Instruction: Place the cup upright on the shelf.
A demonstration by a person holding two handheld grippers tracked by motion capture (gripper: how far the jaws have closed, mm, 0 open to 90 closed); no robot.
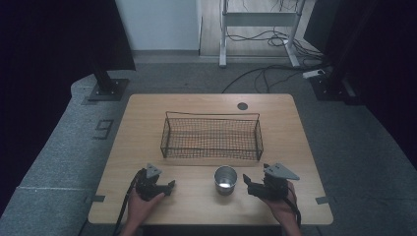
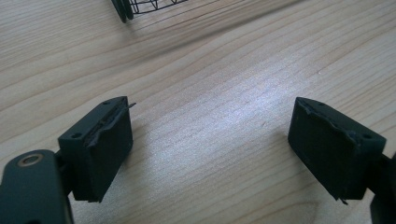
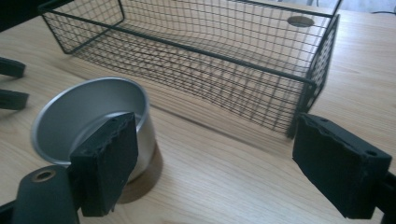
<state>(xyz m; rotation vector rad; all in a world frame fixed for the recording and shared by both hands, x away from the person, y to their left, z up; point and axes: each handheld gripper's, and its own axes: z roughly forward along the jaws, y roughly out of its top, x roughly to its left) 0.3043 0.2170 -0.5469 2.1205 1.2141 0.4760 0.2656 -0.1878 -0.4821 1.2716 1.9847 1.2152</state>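
Cup [image 1: 225, 179] stands at 6 o'clock of basket [image 1: 211, 137], not yet gripped. Left gripper [image 1: 171, 186] and right gripper [image 1: 247, 183] both sit with jaws apart, empty; grasp and transfer likely remain.

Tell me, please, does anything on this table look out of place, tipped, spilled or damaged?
Nothing stands out: the metal cup stands upright and looks empty, and the wire basket sits squarely on the table.
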